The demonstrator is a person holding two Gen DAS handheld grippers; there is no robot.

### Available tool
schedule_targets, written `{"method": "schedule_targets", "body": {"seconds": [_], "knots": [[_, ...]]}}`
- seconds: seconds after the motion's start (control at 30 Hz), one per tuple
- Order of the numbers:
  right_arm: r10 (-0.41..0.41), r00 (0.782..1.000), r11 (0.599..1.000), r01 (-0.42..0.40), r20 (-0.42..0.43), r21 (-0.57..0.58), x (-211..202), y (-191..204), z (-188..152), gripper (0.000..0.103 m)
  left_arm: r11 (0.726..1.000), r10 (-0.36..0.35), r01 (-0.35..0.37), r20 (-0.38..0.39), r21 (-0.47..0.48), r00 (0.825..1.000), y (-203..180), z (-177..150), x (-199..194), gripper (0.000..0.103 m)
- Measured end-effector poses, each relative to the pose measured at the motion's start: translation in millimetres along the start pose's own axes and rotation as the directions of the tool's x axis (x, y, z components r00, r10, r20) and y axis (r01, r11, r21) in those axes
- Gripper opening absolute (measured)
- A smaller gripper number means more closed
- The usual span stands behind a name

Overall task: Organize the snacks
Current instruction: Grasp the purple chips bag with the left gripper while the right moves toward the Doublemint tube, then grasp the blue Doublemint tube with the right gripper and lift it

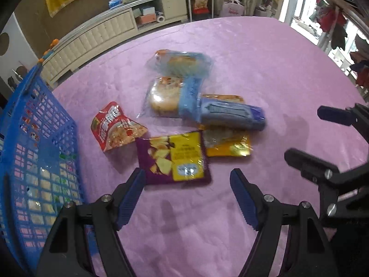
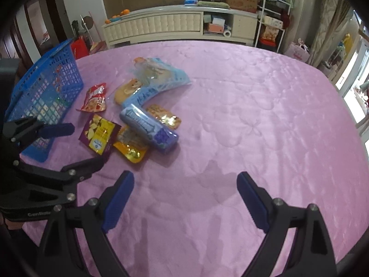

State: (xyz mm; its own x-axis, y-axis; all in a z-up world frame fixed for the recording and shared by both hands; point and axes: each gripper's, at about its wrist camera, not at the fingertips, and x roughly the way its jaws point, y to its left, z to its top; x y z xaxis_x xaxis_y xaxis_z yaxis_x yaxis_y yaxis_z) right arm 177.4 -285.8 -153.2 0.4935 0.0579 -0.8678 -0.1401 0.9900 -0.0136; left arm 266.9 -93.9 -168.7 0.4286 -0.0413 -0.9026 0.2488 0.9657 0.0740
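two grippers, left gripper (image 1: 187,177) and right gripper (image 2: 185,181), jaws apart and empty; snack packets (image 1: 177,159) at 12 o'clock; blue basket (image 1: 34,138) at 9 o'clock on pink counter (image 2: 253,115).

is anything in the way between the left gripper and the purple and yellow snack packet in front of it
Nothing visible is. The open left gripper has only bare pink tablecloth between its fingers and the purple and yellow snack packet. The blue plastic mesh basket stands off to its left, and the right gripper is clear of it.
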Motion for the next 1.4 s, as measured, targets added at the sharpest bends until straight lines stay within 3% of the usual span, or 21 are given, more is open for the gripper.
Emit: {"method": "schedule_targets", "body": {"seconds": [0.13,0.23,0.4,0.5,0.67,0.87,0.97,1.17,1.33,1.4], "knots": [[-0.031,1.0,0.999,0.031,-0.001,-0.02,12,7,2,0.093,1.0,-0.017,0.017,-0.018,0.001,1.0,8,2,16,0.074],[-0.044,0.999,0.999,0.044,0.006,-0.027,15,8,2,0.093,1.0,0.023,-0.023,-0.006,0.017,1.0,11,3,24,0.074],[-0.026,1.0,1.0,0.026,-0.001,0.013,17,3,0,0.093,0.995,-0.052,0.05,-0.018,-0.083,0.999,30,7,34,0.074],[-0.025,1.0,0.999,0.025,-0.001,0.025,15,-1,0,0.093,0.995,-0.045,0.043,-0.021,-0.094,0.999,31,7,33,0.074],[-0.018,1.0,1.0,0.018,0.012,0.02,6,-4,3,0.093,0.994,-0.055,0.053,-0.026,-0.093,0.998,29,7,28,0.053],[0.018,1.0,0.998,-0.017,0.017,-0.054,0,0,10,0.093,0.995,-0.055,0.053,-0.021,-0.084,0.998,18,-6,11,0.052],[0.007,0.998,0.994,0.0,0.062,-0.11,-6,1,19,0.093,0.993,-0.053,0.054,0.008,-0.104,0.999,17,-7,-1,0.052],[0.092,0.996,0.966,-0.088,0.007,-0.245,6,15,37,0.093,0.988,-0.049,0.055,0.047,-0.143,0.998,22,-11,-22,0.052],[0.15,0.988,0.947,-0.149,-0.018,-0.284,19,23,51,0.093,0.988,-0.039,0.047,0.06,-0.146,0.997,25,-12,-26,0.052],[0.175,0.984,0.938,-0.178,-0.038,-0.296,28,24,56,0.084,0.987,-0.044,0.053,0.064,-0.151,0.997,28,-12,-22,0.052]]}}
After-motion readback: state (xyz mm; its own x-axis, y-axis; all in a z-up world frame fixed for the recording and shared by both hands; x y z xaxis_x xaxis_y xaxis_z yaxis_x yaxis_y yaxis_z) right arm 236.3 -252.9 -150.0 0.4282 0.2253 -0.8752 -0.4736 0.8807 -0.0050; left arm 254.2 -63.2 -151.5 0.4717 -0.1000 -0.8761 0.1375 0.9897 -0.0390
